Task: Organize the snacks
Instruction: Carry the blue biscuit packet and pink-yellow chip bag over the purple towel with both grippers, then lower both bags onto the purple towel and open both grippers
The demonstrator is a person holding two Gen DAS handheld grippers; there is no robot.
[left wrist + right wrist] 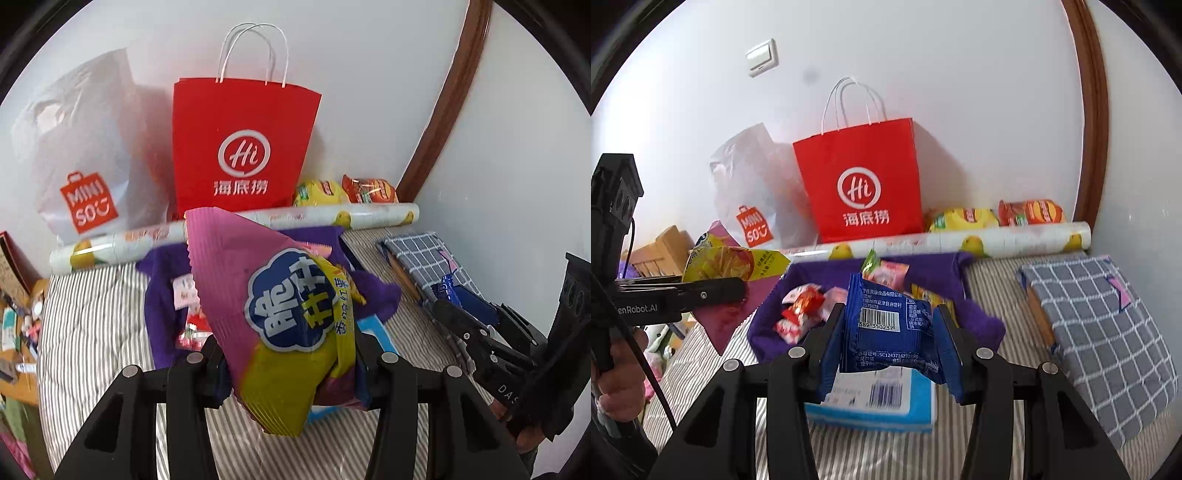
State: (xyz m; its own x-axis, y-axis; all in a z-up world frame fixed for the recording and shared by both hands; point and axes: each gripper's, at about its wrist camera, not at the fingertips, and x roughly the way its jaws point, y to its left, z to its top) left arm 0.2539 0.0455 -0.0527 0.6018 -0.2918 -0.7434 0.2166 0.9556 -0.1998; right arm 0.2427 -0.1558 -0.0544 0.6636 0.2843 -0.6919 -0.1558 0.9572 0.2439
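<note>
Left gripper [290, 363] clamps a pink-yellow chip bag [280, 314], long axis running near to far. Right gripper [890, 339] pinches an upright blue packet [890, 328]; only its view shows the barcode.

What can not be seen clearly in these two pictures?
- Left wrist view: purple cloth tray contents, mostly hidden behind the pink-and-yellow chip bag.
- Right wrist view: light blue box, top covered by the blue snack packet.
- Both views: red Haidilao paper bag interior not visible.
</note>
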